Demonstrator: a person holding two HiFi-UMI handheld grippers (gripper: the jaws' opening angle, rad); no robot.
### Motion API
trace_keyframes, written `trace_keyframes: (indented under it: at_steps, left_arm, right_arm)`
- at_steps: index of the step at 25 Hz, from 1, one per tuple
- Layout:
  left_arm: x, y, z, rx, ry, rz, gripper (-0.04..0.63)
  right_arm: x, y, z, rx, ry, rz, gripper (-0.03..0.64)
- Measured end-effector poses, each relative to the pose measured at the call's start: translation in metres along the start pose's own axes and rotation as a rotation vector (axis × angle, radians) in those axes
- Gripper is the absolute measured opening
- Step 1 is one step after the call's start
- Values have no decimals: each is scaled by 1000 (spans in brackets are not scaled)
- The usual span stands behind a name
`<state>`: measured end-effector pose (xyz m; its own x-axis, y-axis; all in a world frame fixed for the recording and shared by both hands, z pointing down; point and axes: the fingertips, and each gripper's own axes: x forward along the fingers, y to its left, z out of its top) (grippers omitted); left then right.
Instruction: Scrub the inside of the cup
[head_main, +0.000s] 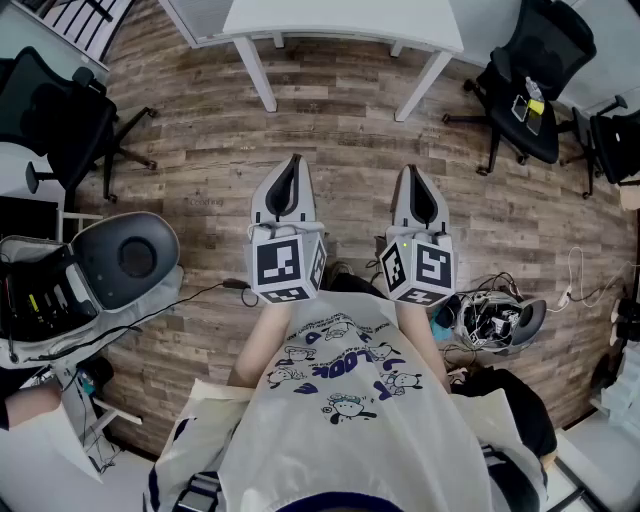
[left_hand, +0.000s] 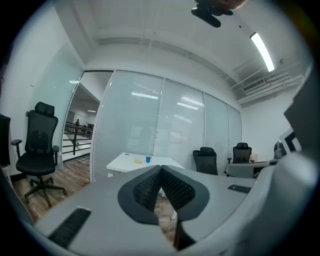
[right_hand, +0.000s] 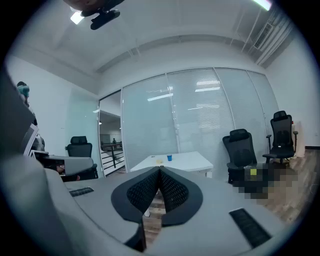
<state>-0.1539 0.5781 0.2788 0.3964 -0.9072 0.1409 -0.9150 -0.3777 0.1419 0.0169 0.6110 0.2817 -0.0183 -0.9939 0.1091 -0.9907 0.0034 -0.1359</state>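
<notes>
A small blue cup (left_hand: 148, 159) stands on a white table (left_hand: 131, 164) well ahead of me, with a yellowish thing (left_hand: 138, 161) lying beside it. The right gripper view shows the same cup (right_hand: 169, 158) on the table (right_hand: 185, 161). In the head view only the table's near edge (head_main: 340, 25) shows, and the cup is out of sight. My left gripper (head_main: 293, 160) and right gripper (head_main: 414, 170) are held side by side over the wooden floor, pointing toward the table. Both are shut with nothing between their pads, as the left gripper (left_hand: 161, 167) and right gripper (right_hand: 160, 169) views confirm.
Black office chairs stand at the left (head_main: 60, 110) and the right (head_main: 530, 70). A grey machine (head_main: 120, 260) with cables sits at my left. A bundle of cables (head_main: 495, 322) lies on the floor at the right. A glass wall (left_hand: 160, 125) runs behind the table.
</notes>
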Motion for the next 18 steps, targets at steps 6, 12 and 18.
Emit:
trace_keyframes:
  at_steps: [6, 12, 18]
  left_arm:
    - [2, -7, -2, 1, 6, 1, 31]
    - [5, -20, -5, 6, 13, 8, 31]
    - [4, -28, -8, 4, 10, 43, 31]
  right_arm:
    - [-1, -3, -1, 3, 4, 5, 8]
    - [1, -8, -4, 3, 23, 35, 8]
    - [0, -15, -5, -2, 25, 66, 11]
